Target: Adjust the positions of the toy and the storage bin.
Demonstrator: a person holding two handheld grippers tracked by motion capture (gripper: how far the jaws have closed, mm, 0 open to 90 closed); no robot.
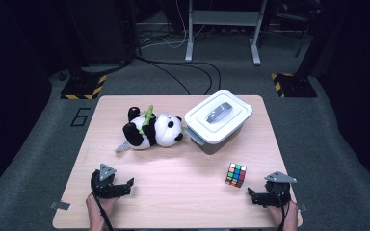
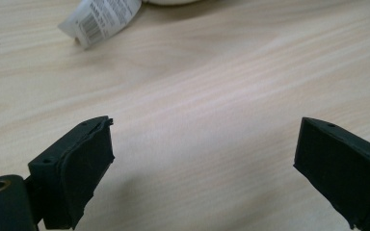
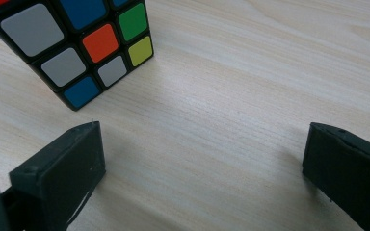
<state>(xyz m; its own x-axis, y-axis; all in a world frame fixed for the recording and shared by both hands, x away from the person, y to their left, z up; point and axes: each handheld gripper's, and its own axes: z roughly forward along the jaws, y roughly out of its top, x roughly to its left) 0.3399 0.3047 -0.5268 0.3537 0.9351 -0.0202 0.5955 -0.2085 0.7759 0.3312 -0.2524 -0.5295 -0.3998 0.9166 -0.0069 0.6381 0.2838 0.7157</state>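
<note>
Both grippers rest at the table's (image 1: pixel 173 192) near edge, jaws spread, holding nothing: left gripper (image 1: pixel 125 186), right gripper (image 1: pixel 256 197). The cube (image 1: pixel 235 174) sits just beside the right one. Farther off lie a panda (image 1: pixel 151 130) and a lidded box (image 1: pixel 218 119), possibly touching.

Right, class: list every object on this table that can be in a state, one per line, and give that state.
plastic storage box: lid on, closed, upright.
panda plush toy: lying on the table, its label tag flat on the wood.
Rubik's cube: scrambled, resting on the table, not held.
left hand-held gripper: jaws open, holding nothing.
right hand-held gripper: jaws open, holding nothing, beside the cube.
</note>
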